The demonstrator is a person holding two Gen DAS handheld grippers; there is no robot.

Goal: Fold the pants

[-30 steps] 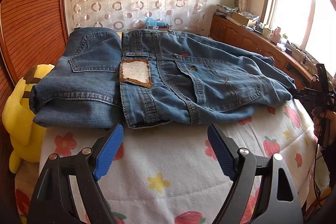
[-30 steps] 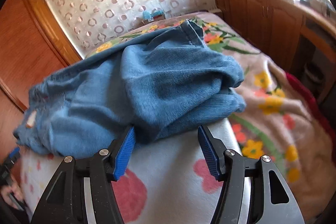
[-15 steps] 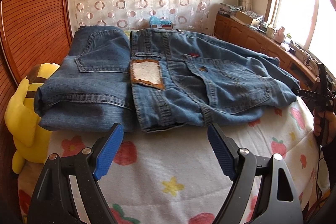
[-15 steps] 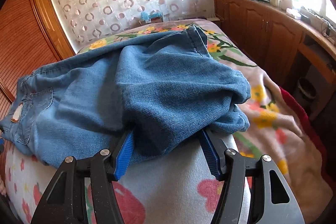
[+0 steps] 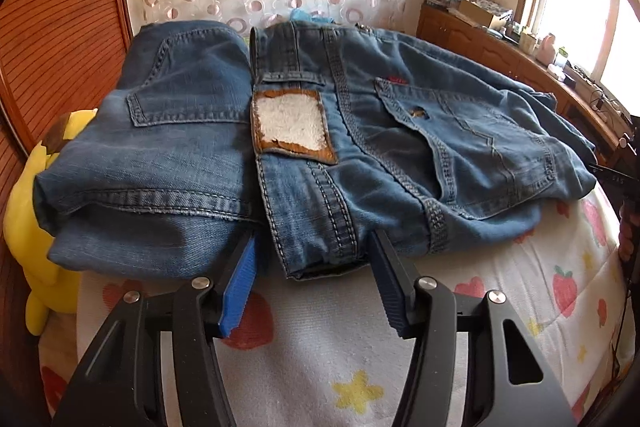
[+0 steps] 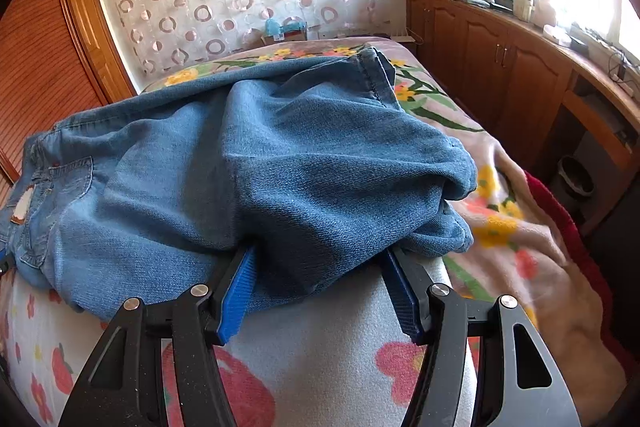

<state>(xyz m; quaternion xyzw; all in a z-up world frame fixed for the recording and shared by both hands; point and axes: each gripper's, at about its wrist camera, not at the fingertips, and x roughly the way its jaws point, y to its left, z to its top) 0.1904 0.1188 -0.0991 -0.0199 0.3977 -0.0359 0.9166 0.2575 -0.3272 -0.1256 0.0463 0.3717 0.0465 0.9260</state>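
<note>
Two denim pieces on bed (image 5: 304,359): unfolded pants (image 5: 400,147) across middle, folded jeans (image 5: 160,155) just beside. Step: securing both ends. Left gripper (image 5: 312,267) closing around waistband corner, pads not yet pressing. Right gripper (image 6: 320,267) straddling bunched leg fabric; grip unclear. Next: clamp firmly, lift together, fold over.

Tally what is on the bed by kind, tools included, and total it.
Jeans: 2, a folded pair and an unfolded pair
Yellow plush toy: 1, at the bed's edge
Tools: 2, left tool, jaws closing around the unfolded waistband, and right tool
Total: 5
</note>
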